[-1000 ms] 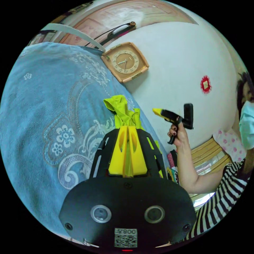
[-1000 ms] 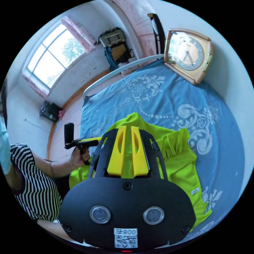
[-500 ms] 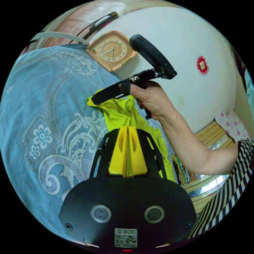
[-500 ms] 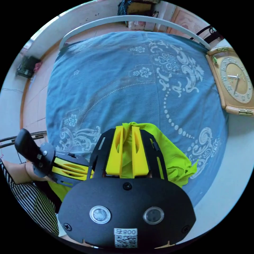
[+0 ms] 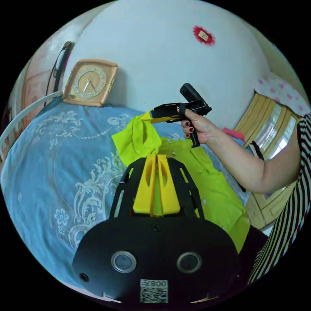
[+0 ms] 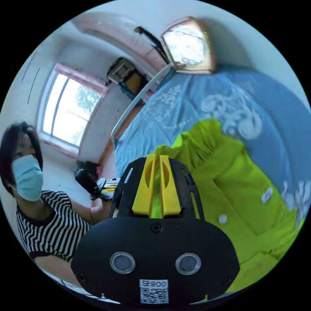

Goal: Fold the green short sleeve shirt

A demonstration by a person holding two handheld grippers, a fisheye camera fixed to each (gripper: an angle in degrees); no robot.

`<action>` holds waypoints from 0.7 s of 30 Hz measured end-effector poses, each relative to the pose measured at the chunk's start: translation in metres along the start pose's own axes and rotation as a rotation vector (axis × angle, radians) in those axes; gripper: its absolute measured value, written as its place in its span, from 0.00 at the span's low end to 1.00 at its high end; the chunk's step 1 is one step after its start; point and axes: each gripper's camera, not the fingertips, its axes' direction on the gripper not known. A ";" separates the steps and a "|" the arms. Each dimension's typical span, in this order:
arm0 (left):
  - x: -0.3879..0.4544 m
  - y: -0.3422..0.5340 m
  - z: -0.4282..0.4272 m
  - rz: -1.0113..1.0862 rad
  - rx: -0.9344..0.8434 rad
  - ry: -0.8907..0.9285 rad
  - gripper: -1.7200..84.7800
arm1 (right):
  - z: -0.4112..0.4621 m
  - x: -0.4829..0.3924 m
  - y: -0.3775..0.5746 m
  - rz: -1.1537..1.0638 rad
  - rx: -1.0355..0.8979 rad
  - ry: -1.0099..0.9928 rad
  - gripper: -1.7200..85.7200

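The green short sleeve shirt (image 5: 207,191) hangs stretched between both grippers above a blue patterned bedspread (image 5: 58,155). My left gripper (image 5: 157,156) is shut with green cloth pinched between its yellow jaws. In the left gripper view the right gripper (image 5: 147,117), held in a hand, lifts a bunched corner of the shirt. In the right gripper view my right gripper (image 6: 156,157) is shut on the shirt (image 6: 233,191), whose button placket and white label face up. The left gripper (image 6: 108,188) appears beside it, in the person's hand.
A square wooden clock (image 5: 89,82) leans against the white wall at the bed's far edge. A white bed rail (image 6: 139,100) runs along the bedspread (image 6: 194,103). A person in a striped top (image 6: 48,226) stands at the bedside. A wooden cabinet (image 5: 272,129) is beside the bed.
Both views have swung as the hands moved. The shirt, bunched low on the bed half a second ago, now hangs spread wider between the two raised grippers. Both grips have held.
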 end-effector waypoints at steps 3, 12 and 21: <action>0.027 0.003 0.028 0.087 -0.144 0.031 0.03 | -0.019 0.050 0.053 0.204 0.038 -0.052 0.05; 0.074 0.019 0.083 0.127 -0.370 0.066 0.03 | -0.018 0.037 0.044 0.137 -0.042 0.147 0.10; 0.100 0.022 0.112 0.122 -0.408 0.059 0.03 | 0.027 0.016 -0.025 -0.006 -0.190 0.354 0.07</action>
